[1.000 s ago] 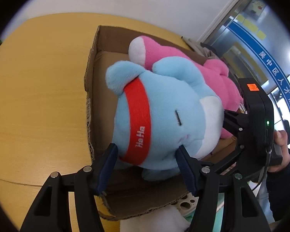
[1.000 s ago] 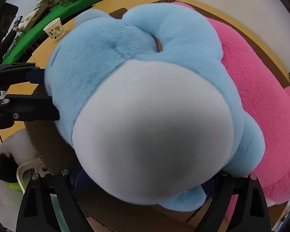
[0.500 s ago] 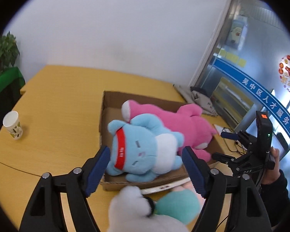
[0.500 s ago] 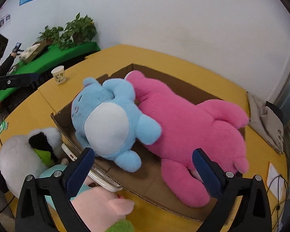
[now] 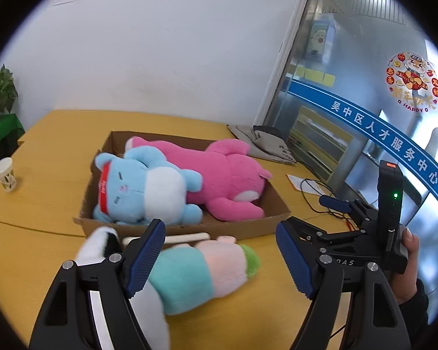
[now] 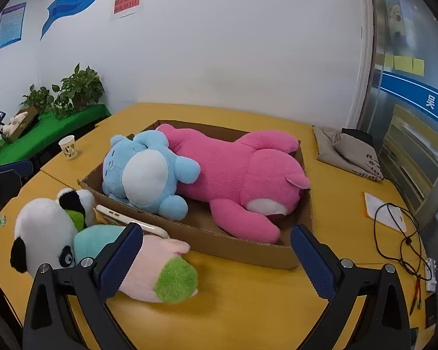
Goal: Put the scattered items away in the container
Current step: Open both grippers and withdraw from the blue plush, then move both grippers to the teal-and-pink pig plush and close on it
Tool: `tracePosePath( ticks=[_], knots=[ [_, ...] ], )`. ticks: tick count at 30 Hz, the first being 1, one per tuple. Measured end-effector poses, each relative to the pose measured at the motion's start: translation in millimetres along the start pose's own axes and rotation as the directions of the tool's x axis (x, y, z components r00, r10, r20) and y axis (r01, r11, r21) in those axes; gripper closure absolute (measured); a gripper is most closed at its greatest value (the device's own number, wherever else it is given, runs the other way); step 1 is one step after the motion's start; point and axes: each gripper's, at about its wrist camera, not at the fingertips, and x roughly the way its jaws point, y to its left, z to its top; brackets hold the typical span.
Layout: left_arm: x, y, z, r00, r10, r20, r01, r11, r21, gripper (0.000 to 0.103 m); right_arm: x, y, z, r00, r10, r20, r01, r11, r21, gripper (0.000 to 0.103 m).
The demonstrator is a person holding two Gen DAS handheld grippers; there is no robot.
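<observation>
Counter (image 5: 43,204): yellow wood top, carrying everything listed below.
Box (image 5: 227,227): shallow cardboard tray near the counter's middle, open at the top; also seen from the right wrist (image 6: 248,250).
Pink plush (image 5: 219,172): lies lengthwise inside the box along its far side, on its back (image 6: 242,169).
Blue plush (image 5: 140,189): inside the box at its left end, resting against the pink plush; white belly up, red headband on the head (image 6: 143,172).
Panda plush (image 6: 43,233): white and black, outside the box, on the counter by the box's near left corner.
Teal-pink plush (image 5: 195,274): outside the box, lying on the counter just in front of its near wall, touching the panda plush; a green end points right (image 6: 160,274).
Phone (image 6: 128,218): white slab wedged between the box's near wall and the loose plushes.
Cup (image 5: 5,174): paper, upright, well left of the box.
Bag (image 5: 265,143): grey cloth, beyond the box's far right corner.
Cable (image 6: 394,233): black loops on the counter right of the box.
Left gripper (image 5: 219,259): above the teal-pink plush, jaws spread wide, holding nothing.
Right gripper (image 6: 216,259): over the counter in front of the box, jaws released wide, holding nothing; it also shows in the left wrist view, at right (image 5: 312,221).
</observation>
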Motion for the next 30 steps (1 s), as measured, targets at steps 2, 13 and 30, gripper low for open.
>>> tracePosePath(
  ticks=[2, 13, 30],
  knots=[
    [3.6, -6.9, -3.4, 1.000, -0.005, -0.008, 0.005, 1.000, -0.004, 0.025, -9.1, -5.6, -5.5, 1.000, -0.019, 0.009, 0.019, 1.000, 0.010, 0.000],
    [13.8, -32.3, -27.6, 0.999, -0.018, -0.044, 0.018, 1.000, 0.009, 0.025, -31.0, -25.0, -29.3, 1.000, -0.002, 0.005, 0.002, 0.999, 0.038, 0.000],
    [55.2, 3.6, -75.3, 0.987, -0.022, -0.159, 0.023, 1.000, 0.006, 0.025, -20.8, 73.2, -95.7, 0.967, 0.255, 0.015, -0.226, 0.880, -0.419, 0.000]
  ],
)
